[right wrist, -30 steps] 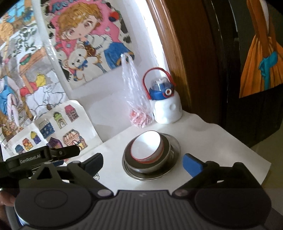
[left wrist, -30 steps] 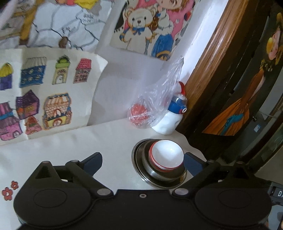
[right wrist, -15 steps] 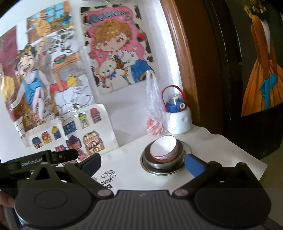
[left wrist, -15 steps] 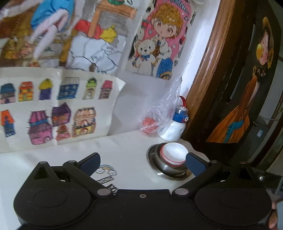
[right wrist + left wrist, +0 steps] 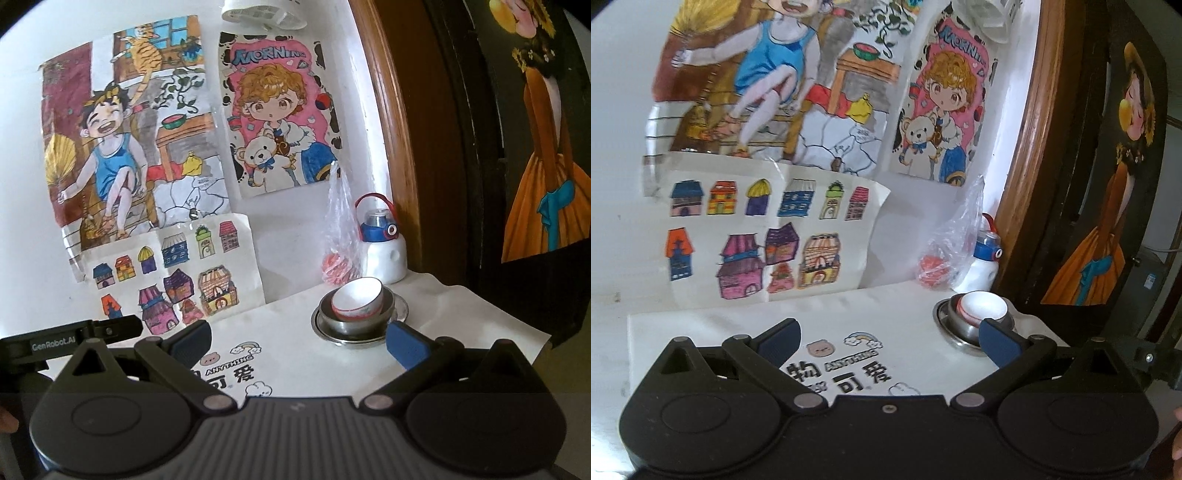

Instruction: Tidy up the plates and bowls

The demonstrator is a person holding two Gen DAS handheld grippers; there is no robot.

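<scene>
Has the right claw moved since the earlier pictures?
Yes. The right claw has pulled back and up from the stacked steel plate; the plate and the white water bottle look smaller.

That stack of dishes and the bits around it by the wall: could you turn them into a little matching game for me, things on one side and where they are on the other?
Things:
1. white bowl with red rim
2. steel bowl
3. steel plate
4. white bottle with blue cap

Places:
A. bottom of the stack, on the table
B. upright by the wall, behind the stack
C. tilted, on top of the stack
D. middle of the stack

Pairs: 1-C, 2-D, 3-A, 4-B
</scene>
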